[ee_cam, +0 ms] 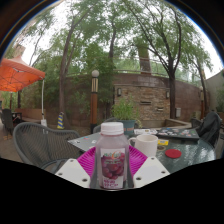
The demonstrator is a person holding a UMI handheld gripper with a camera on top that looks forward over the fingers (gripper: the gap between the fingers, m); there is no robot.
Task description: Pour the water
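A clear plastic bottle (112, 155) with a white cap and a purple fruit label stands upright between my gripper's fingers. Both magenta pads (87, 162) press against its sides, so my gripper (112, 168) is shut on it. Just beyond the bottle to the right, a white cup (146, 145) sits on the glass patio table (190, 157). The bottle's base is hidden below the fingers, so whether it rests on the table is unclear.
A red round lid (173, 154) lies on the table right of the cup. A dark metal mesh chair (40, 146) stands to the left. Behind are a stone wall (150, 98), a lamp post (95, 95), trees and an orange umbrella (18, 74).
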